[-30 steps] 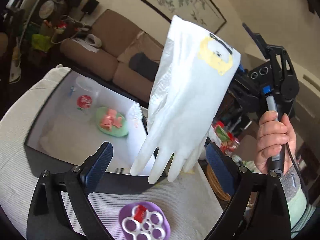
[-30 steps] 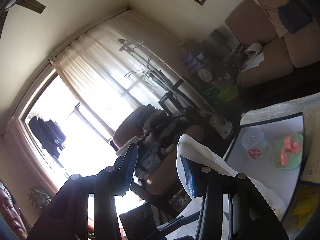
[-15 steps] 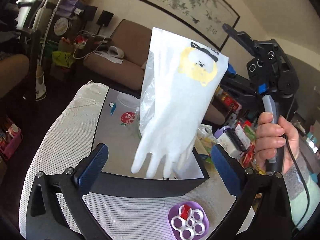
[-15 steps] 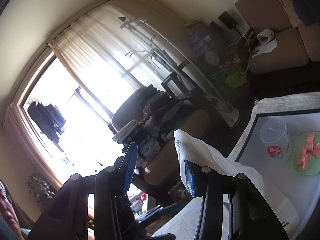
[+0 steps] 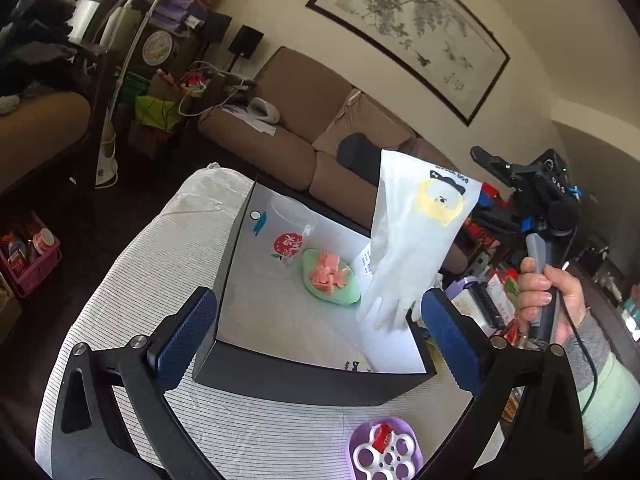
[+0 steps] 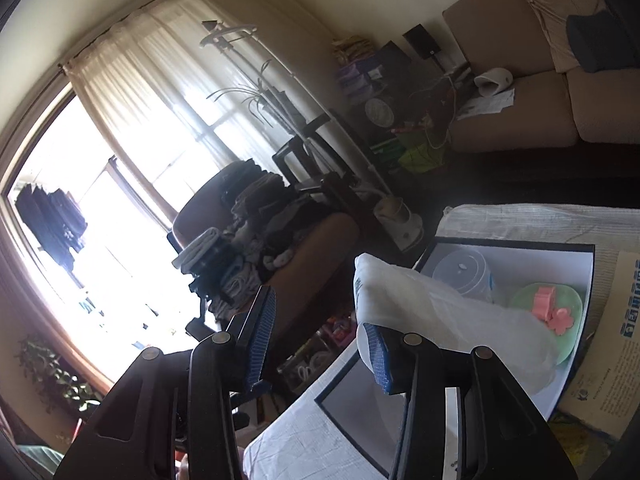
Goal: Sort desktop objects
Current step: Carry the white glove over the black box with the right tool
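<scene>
**A:** What changed on the glove [image 5: 412, 248]?

**B:** It came down. 1 s back it hung high and close in the left wrist view; by this frame its fingertips had dropped to the right wall of the black box [image 5: 304, 384], just beside the green dish [image 5: 348, 300]. The cuff was still up in the air.

**A:** Right gripper [image 6: 318, 316] state?

**B:** Jaws partly spread, and the width hadn't changed. The gap between the pads looked bare. The cuff sat draped over 1 finger [image 6: 378, 360], so hooked rather than pinched (the far side of that finger was hidden, so I wouldn't swear to it).

**A:** Left gripper [image 5: 318, 308]?

**B:** Jaws spread wide with nothing between them, hovering over the box's near wall.

**A:** Meaning for the sort?

**B:** I read it as the drop-in step, nearly done. The clear cup [image 5: 292, 224] and dish were already inside. The glove still needed to clear the wall, since it could fold over the rim. The purple tray [image 5: 384, 452] was still out on the cloth.
</scene>
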{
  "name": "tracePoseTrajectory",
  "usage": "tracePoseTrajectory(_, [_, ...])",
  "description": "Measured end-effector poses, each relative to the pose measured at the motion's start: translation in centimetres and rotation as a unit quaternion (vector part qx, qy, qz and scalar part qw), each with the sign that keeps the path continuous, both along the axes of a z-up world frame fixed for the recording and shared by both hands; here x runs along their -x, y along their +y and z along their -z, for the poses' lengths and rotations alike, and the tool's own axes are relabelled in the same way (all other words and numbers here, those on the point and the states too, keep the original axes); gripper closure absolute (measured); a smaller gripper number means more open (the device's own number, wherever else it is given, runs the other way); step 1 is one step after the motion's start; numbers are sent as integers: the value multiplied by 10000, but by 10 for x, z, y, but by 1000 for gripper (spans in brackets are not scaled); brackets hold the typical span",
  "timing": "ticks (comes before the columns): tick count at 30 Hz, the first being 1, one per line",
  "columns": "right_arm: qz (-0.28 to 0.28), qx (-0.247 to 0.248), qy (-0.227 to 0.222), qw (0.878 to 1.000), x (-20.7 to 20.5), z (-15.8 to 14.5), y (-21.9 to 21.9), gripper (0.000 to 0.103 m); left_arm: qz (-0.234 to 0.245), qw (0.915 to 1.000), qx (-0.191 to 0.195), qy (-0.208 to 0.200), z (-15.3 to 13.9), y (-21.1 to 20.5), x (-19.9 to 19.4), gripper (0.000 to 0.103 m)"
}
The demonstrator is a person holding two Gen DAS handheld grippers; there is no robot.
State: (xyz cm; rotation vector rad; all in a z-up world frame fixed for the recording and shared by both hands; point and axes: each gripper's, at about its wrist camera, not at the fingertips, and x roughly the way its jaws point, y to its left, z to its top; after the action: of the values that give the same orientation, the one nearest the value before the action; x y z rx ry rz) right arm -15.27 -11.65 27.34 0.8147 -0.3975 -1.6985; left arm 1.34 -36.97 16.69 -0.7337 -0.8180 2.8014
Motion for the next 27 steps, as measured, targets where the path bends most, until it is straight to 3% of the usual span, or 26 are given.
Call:
tracePoseTrajectory(6, [81,256,-15,9996,-1,3,-21,57,-303,9995,83,-57,0,-7,-3,0])
tracePoseTrajectory(13, [135,247,-137,9995,0,7,-29,57,-593,9980,-215,-97,5,-28,-9,0])
tracePoseTrajectory(17, [33,71,-26,10000,-7,7,-31,57,-534,9982,-251,-101,4,-29,-8,0])
tracePoseTrajectory(21, [-148,-201,131,9996,-15,7,-26,57,-328,9993,16,-151,1,-18,-3,0])
tracePoseTrajectory(27, [50,-617,202,9979,-20,19,-3,53,49,9996,146,-254,2,4,11,0])
